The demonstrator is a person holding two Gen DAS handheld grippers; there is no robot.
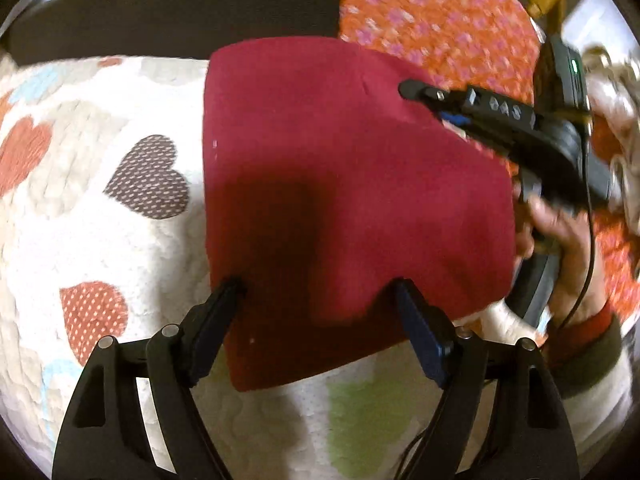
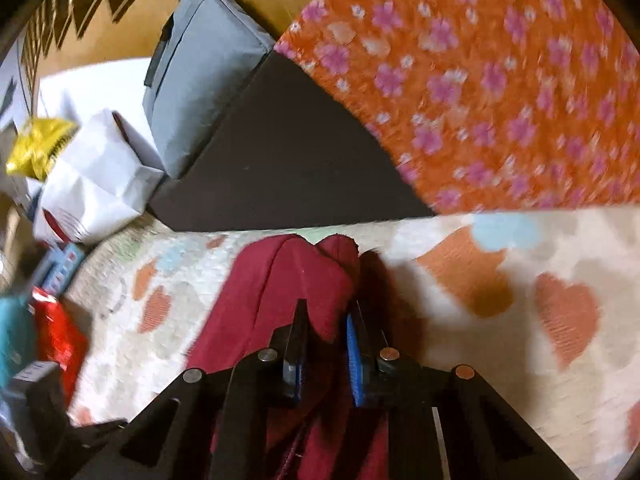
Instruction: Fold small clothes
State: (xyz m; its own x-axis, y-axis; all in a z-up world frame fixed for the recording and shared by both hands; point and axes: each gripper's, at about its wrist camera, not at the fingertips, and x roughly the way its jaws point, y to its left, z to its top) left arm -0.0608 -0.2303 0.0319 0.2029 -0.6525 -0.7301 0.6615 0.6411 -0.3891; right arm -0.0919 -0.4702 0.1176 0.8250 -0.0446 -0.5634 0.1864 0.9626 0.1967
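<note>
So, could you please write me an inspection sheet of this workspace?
Surface: heart-print quilt; floral orange cloth behind it.
Job's things: dark red garment on the quilt.
Clutter: white bag, yellow packet, red packet at the quilt's edge.
Grippers: left gripper open over the garment's near edge; right gripper shut on the garment.
Cables: black cable running past the hand.
Surroundings: grey cushion, black board.

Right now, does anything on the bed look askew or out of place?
Nothing is damaged or spilled. The dark red garment lies mostly flat on the heart quilt, but one edge is bunched up in the right claw.
</note>
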